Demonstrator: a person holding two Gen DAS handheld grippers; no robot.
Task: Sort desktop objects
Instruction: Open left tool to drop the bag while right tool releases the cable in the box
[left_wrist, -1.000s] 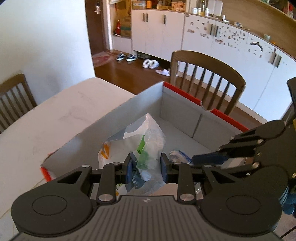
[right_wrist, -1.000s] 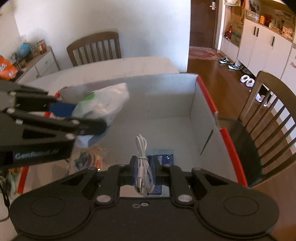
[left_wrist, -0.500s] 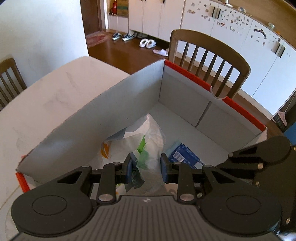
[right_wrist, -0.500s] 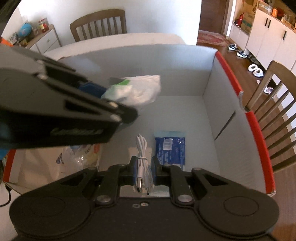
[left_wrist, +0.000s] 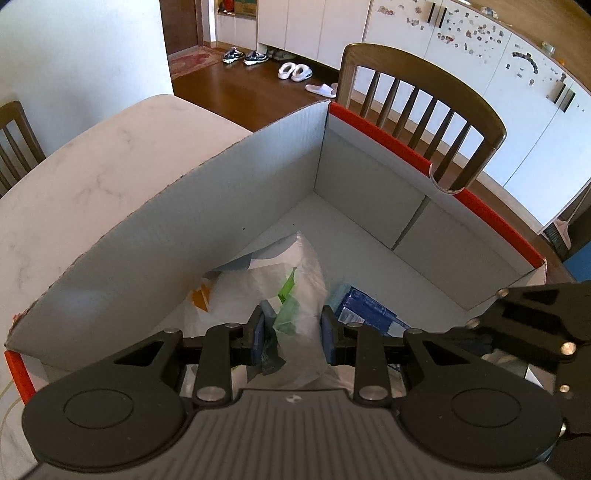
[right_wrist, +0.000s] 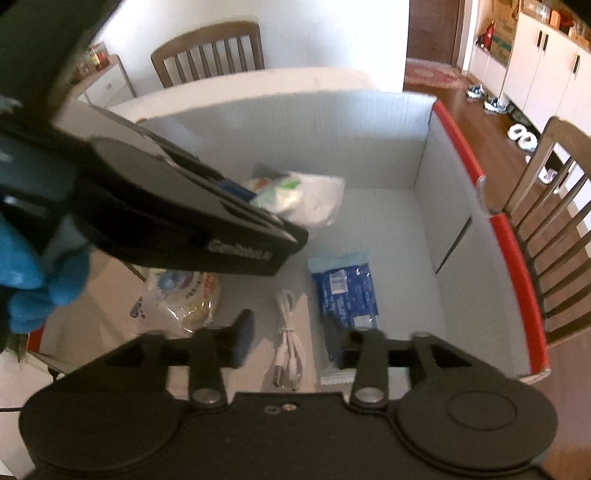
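My left gripper is shut on a crumpled white plastic bag with green and orange print, held over the grey cardboard box with red rims. The bag also shows in the right wrist view. My right gripper is open above the box. A coiled white USB cable lies loose between its fingers on the box floor. A blue packet lies on the floor beside the cable, and shows in the left wrist view.
A clear bag of snacks lies at the box's left side. Wooden chairs stand beside the box and behind the white table. The left gripper body crosses the right wrist view.
My right gripper has opened and the white cable has dropped from it onto the box floor. My left gripper has moved further over the box, still holding the bag.
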